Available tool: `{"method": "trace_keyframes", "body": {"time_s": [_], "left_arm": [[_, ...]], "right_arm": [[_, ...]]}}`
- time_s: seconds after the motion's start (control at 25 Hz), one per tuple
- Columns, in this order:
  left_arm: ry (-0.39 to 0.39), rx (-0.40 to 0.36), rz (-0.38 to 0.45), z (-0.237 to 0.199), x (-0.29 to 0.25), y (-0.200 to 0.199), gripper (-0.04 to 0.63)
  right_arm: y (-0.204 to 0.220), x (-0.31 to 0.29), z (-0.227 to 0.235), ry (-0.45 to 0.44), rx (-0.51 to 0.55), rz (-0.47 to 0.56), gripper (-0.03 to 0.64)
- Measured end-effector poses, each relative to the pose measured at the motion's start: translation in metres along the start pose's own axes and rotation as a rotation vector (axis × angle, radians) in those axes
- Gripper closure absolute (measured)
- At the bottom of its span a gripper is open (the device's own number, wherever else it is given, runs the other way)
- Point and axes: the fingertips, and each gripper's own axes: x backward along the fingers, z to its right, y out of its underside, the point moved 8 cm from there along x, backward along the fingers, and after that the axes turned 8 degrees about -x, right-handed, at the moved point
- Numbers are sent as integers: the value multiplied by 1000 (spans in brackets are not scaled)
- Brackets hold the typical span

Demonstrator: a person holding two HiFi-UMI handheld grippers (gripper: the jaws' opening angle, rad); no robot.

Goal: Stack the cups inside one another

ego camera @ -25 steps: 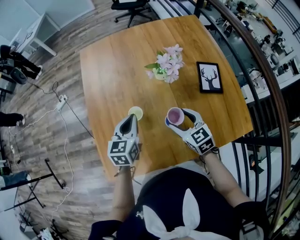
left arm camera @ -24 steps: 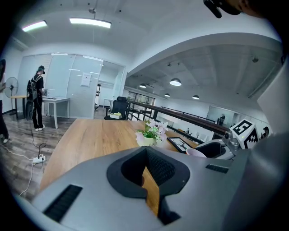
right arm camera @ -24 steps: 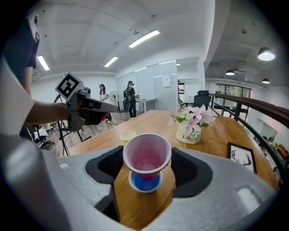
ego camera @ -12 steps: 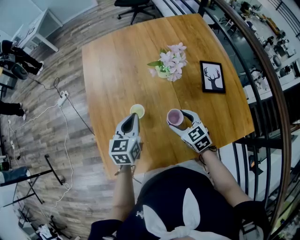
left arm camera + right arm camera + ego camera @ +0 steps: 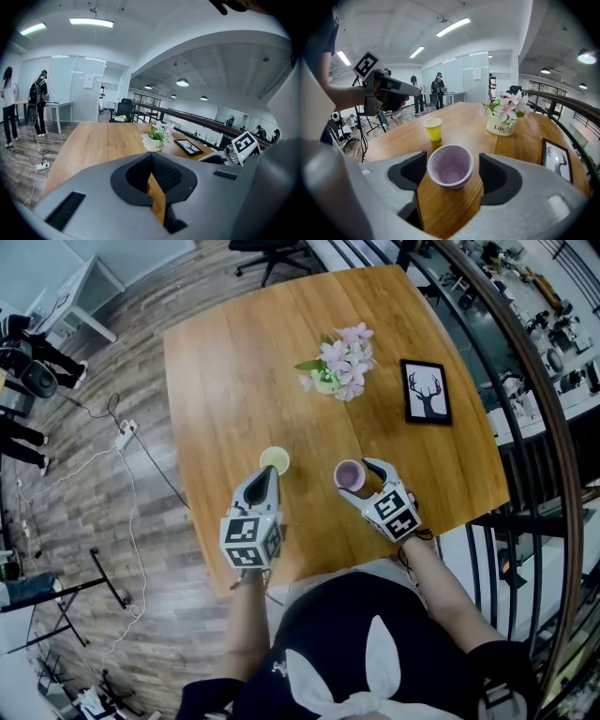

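Right gripper (image 5: 452, 174) fingers apart, upright purple cup (image 5: 450, 166) between them at lower centre, unclamped. Yellow cup (image 5: 433, 128) stands beyond, upper left on worktop (image 5: 464, 117). Left gripper (image 5: 152, 180) is nearer it, fingers nearly together, empty.

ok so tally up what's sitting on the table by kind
cups: 2, a yellow cup and a purple cup
pot of flowers: 1
framed deer picture: 1
total: 4
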Motion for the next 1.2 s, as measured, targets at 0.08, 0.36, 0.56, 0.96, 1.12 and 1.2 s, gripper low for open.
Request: {"method": "trace_keyframes", "body": {"time_s": [0.08,0.36,0.56,0.96,1.12,1.2], "left_arm": [[1,-2,4,0,-1,1,584],[-3,-8,0,0,1,1,584],[-19,-19,4,-3,5,3,584],[-76,1,14,-8,26,3,584],[-93,5,17,-12,37,10,584],[-104,7,13,-15,44,13,584]], "right_arm": [[0,1,0,-7,-5,0,272],[-16,7,-5,-18,9,46,272],[-41,13,-12,-27,38,104,271],[-81,7,-34,-88,103,171,272],[-94,-2,-46,-125,138,174,271],[-100,-7,-53,-142,161,174,271]]}}
